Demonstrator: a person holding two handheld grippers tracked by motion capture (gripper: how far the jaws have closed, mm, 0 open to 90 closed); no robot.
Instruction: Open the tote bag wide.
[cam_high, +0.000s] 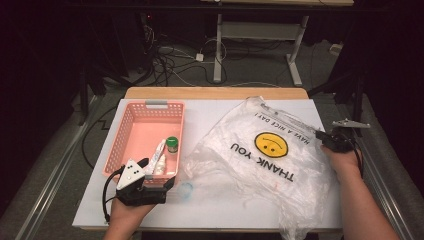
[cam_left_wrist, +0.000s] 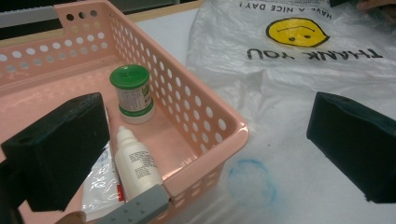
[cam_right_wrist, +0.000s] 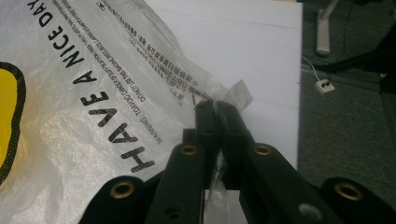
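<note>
Pink perforated basket (cam_left_wrist: 205, 112): beneath and beyond the left gripper's left jaw. Inside it: green-capped jar (cam_left_wrist: 132, 93) upright, farther off; white dropper bottle (cam_left_wrist: 135, 164) lying nearer; foil sachet (cam_left_wrist: 99, 183) beside the bottle, partly behind that jaw.

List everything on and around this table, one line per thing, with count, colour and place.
plastic bag: one, clear white with a yellow smiley and black THANK YOU print, spread over the table's right half
basket: one, pink, perforated, on the table's left
green-capped jar: one, white with green lid, upright in the basket
dropper bottle: one, white, lying in the basket
tube: one, white, lying beside the dropper bottle
table: one, white top, wooden far edge
cables: several, dark and white, on the floor behind
left hand-held gripper: one, black, open, by the basket's near corner
right hand-held gripper: one, black, shut on the plastic bag's edge
</note>
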